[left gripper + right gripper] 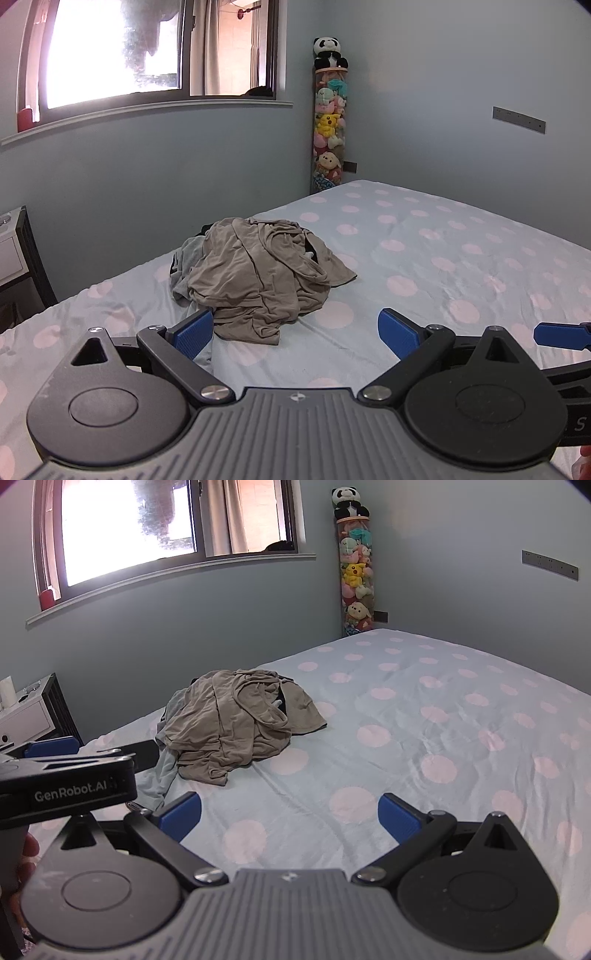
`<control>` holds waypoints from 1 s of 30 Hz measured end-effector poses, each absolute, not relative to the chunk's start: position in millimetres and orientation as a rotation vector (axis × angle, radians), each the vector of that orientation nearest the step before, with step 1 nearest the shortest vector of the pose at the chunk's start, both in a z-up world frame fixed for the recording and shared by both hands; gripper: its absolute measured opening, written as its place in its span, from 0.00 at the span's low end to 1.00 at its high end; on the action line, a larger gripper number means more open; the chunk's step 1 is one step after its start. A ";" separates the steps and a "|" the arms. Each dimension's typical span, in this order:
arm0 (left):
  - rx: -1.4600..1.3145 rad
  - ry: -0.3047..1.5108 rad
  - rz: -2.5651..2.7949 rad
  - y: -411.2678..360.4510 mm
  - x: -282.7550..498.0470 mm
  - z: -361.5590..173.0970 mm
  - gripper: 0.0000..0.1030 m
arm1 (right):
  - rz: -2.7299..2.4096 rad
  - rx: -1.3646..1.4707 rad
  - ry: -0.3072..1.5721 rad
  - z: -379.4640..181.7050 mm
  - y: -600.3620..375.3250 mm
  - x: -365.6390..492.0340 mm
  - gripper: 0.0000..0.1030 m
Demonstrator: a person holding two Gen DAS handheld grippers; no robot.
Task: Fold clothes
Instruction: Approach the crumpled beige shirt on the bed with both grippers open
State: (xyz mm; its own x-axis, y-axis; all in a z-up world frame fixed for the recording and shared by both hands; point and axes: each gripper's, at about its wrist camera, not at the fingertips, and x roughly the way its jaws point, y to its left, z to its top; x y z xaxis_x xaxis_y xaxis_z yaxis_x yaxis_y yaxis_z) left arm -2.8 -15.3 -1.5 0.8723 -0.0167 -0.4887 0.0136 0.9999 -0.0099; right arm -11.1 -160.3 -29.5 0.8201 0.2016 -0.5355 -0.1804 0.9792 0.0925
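A: Blue pads of the left hand-held gripper [295,334] are recorded nearest the lens, spread wide, with nothing between them. Only bed sheet is seen in the gap.

B: Confirmed. Same entry for the right hand-held gripper [290,814]: jaws wide apart, nothing held, dotted sheet below.

A: Task item noted: a heap of clothes [258,273] on the bed [443,258], a grey-brown garment on top, a paler grey piece showing at its left edge. None of it is folded yet.

B: Relation to be logged: from the left hand-held gripper the heap lies straight ahead and slightly left, its near hem just beyond the left pad [194,334]. From the right hand-held gripper the heap [236,720] lies ahead and well to the left, farther off.

A: So the left one is judged the nearer. Long axis?

B: Hard to state; the heap is crumpled. A rough run from near-left to far-right is suggested, ending in a flat flap on the far right.

A: View differences: in the right wrist view the left device's body is seen from the side at the left edge, with part of a hand beneath it. A pale cloth is seen trailing toward it from the heap.

B: In the left wrist view only a blue pad tip of the right hand-held gripper [561,334] is seen at the right edge. Whether the left pad touches the hem cannot be told.
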 end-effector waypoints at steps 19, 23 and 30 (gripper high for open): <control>-0.002 0.551 -0.017 -15.5 0.5 -7.3 0.95 | 0.226 0.031 0.598 -36.3 -153.2 -8.6 0.99; -0.001 0.554 -0.018 -16.3 1.1 -8.3 0.95 | 0.229 0.030 0.599 -37.4 -151.4 -7.6 0.99; -0.003 0.549 -0.018 -17.3 5.6 -7.6 0.95 | 0.238 0.018 0.580 -38.4 -150.0 -5.4 0.99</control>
